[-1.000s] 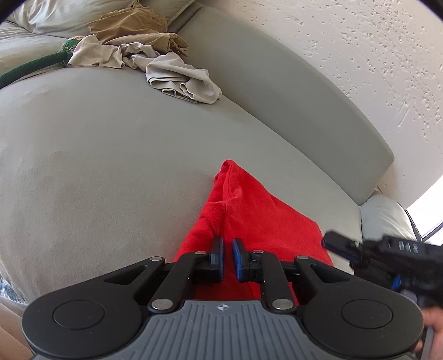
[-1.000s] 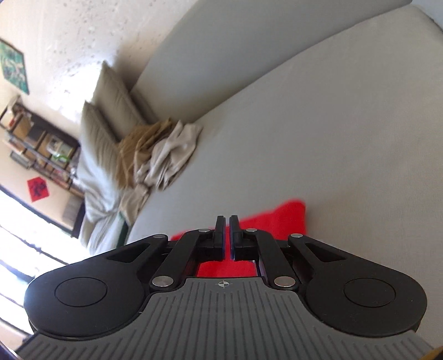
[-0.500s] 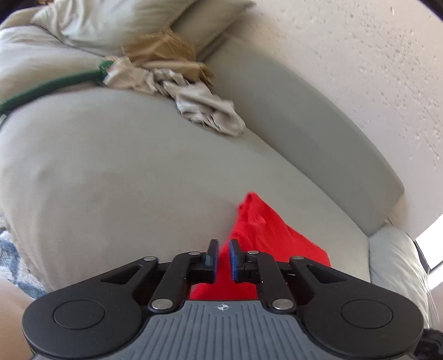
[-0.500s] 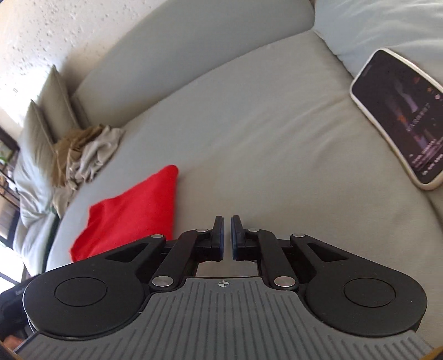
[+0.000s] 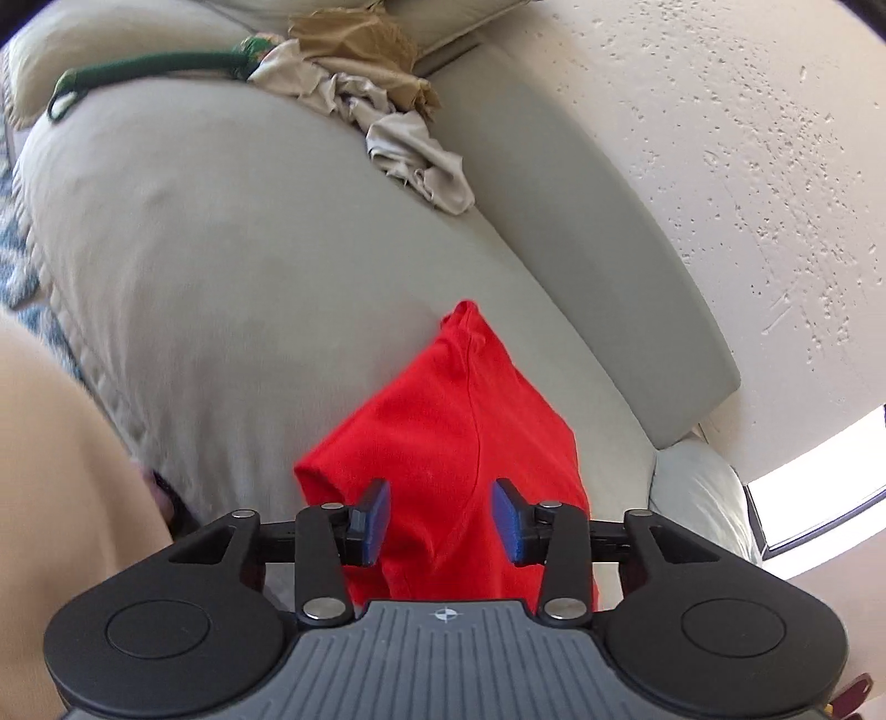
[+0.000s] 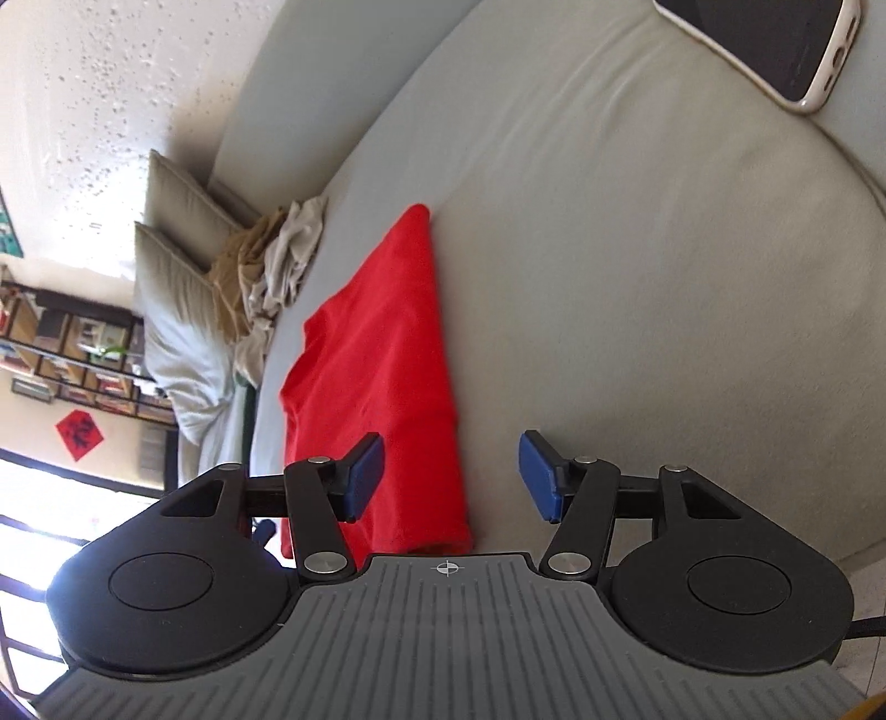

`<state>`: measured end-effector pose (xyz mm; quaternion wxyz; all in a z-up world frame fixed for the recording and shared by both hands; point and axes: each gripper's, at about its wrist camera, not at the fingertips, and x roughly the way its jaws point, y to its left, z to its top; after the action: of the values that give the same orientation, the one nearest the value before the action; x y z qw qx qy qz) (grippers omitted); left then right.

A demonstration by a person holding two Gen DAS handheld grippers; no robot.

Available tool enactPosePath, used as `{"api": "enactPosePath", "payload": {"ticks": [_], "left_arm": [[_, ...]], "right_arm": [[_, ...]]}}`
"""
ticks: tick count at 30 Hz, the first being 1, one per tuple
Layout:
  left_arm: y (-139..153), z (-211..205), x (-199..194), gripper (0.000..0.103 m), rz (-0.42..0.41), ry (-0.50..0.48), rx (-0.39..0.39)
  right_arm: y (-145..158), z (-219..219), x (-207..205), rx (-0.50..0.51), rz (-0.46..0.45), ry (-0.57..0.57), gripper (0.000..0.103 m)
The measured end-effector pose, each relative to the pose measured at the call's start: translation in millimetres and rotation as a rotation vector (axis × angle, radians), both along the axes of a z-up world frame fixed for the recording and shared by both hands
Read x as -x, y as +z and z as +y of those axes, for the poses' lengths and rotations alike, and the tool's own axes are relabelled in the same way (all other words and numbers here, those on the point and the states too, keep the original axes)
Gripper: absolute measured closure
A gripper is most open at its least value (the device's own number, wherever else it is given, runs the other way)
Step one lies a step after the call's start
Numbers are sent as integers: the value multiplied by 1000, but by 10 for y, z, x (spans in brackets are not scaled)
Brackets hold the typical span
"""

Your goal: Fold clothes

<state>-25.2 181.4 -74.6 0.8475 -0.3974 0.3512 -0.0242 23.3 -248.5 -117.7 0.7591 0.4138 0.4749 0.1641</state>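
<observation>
A folded red garment point(image 5: 448, 421) lies flat on the grey sofa seat point(image 5: 232, 266). It also shows in the right wrist view point(image 6: 376, 354). My left gripper point(image 5: 440, 520) is open and empty, raised over the garment's near end. My right gripper point(image 6: 451, 476) is open and empty, above the garment's near right edge. A pile of unfolded beige and tan clothes point(image 5: 387, 105) sits at the far end of the seat, also in the right wrist view point(image 6: 271, 266).
A phone point(image 6: 797, 44) in a white case lies on the cushion at the right. Pillows point(image 6: 177, 260) stand behind the clothes pile. A green strap point(image 5: 149, 63) lies on the sofa's far end. The backrest point(image 5: 581, 255) and a textured wall run alongside.
Both grippers have opened from shut and pulled back from the red garment, which now lies folded on the seat. Both views have shifted.
</observation>
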Motion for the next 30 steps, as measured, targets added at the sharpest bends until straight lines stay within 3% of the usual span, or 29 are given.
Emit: {"api": "enactPosePath", "payload": {"ticks": [5, 8, 12, 17, 19, 21, 27, 30], "left_arm": [[-232, 27, 55, 42, 102, 77, 128], [-317, 39, 46, 37, 102, 93, 174], [-433, 31, -44, 35, 171, 102, 177], [-470, -18, -115, 31, 149, 89, 189], [-490, -42, -171, 31, 135, 87, 181], [-518, -83, -235, 38, 136, 72, 156], [-398, -156, -276, 50, 26, -19, 205], [-442, -225, -358, 46, 88, -18, 149]], "right_arm": [[-43, 43, 41, -24, -5, 14, 43], [-68, 21, 45, -46, -3, 8, 43], [-109, -4, 39, -82, 0, -6, 40], [-110, 6, 22, -82, -9, -2, 38], [-115, 14, 11, -80, -14, 0, 38], [-127, 14, 1, -85, -14, -2, 38], [-179, -25, -7, -125, -9, -12, 38], [-192, -27, -15, -133, -7, -16, 38]]}}
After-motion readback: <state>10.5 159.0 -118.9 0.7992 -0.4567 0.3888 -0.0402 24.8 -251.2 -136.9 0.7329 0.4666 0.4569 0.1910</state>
